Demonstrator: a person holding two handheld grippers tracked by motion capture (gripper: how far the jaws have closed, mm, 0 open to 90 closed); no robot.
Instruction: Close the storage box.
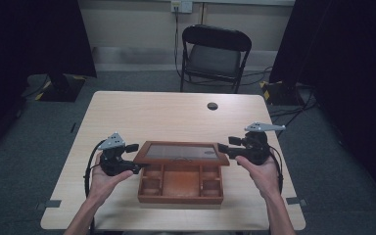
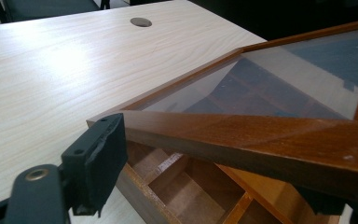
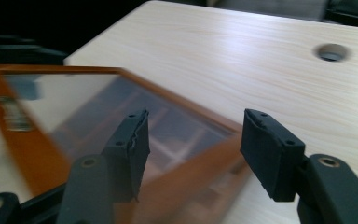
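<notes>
A brown wooden box (image 1: 180,196) with several small compartments sits at the table's near middle. Its glass-paned lid (image 1: 181,152) is tilted up over the back half. My left gripper (image 1: 134,157) is at the lid's left end. In the left gripper view the lid frame (image 2: 270,135) runs between the jaws of that gripper (image 2: 205,182), one pad pressed to its corner, with the compartments (image 2: 182,186) below. My right gripper (image 1: 223,149) is at the lid's right end. In the right gripper view it (image 3: 191,149) stands open around the blurred lid corner (image 3: 74,112).
The pale wooden table (image 1: 152,117) has a round cable hole (image 1: 212,105) near its far edge. A black folding chair (image 1: 215,54) stands beyond it. Dark curtains and cables flank both sides of the floor.
</notes>
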